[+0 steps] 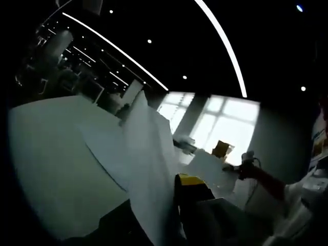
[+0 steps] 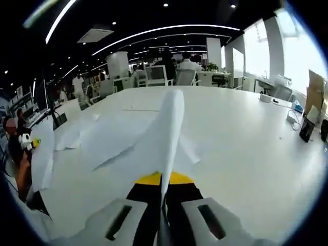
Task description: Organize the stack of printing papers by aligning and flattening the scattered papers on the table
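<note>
Right gripper view has the right gripper [image 2: 164,197] pinching a raised sheet [image 2: 166,138] on edge, so it wants lowering flat and square onto the loose papers [image 2: 102,136] on the table [image 2: 246,148], while the left gripper [image 1: 192,197] also clamps a sheet.

In the left gripper view, the left tongs [image 1: 177,205] are largely hidden behind a raised sheet [image 1: 148,169]; the dim tabletop [image 1: 51,154] is cut off lower left.
</note>
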